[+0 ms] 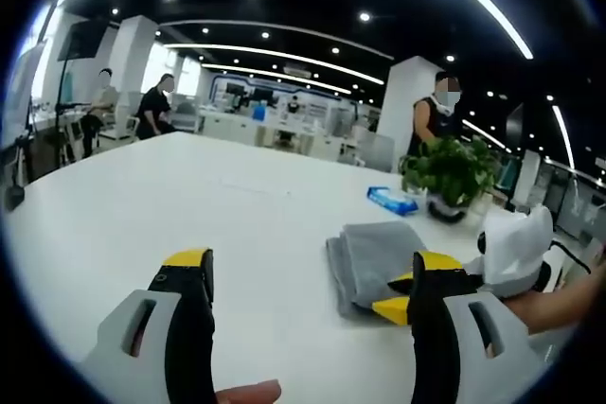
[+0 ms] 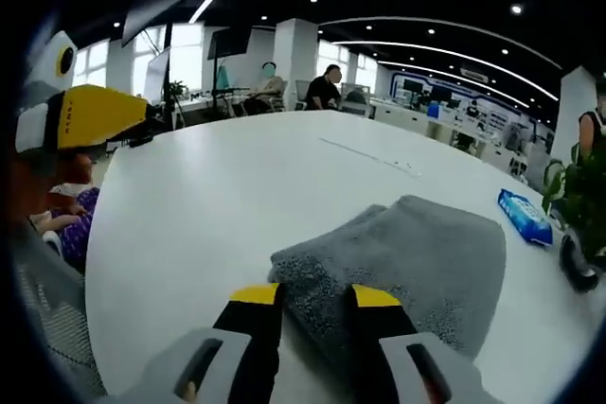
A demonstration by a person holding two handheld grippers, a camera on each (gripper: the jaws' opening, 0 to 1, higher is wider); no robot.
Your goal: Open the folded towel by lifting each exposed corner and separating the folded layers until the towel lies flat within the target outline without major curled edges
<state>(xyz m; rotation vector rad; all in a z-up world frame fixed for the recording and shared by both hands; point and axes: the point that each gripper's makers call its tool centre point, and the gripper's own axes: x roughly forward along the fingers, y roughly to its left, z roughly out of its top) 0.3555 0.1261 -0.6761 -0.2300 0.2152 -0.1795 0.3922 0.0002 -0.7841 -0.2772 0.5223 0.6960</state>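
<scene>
Nearest, right gripper (image 2: 303, 298) has yellow-tipped jaws narrow apart over near corner of grey folded towel (image 2: 407, 262); jaws seem to pinch towel edge, but contact not sure from this angle. Left gripper (image 1: 303, 276) hovers above white table (image 1: 189, 205), jaws wide apart, holding nothing. Towel (image 1: 374, 257) lies folded on table, just right of left gripper. Beyond towel: blue packet (image 1: 392, 200), then potted plant (image 1: 453, 177). Far back, person in dark clothes (image 1: 434, 120) stands near pillar; seated people at desks.
</scene>
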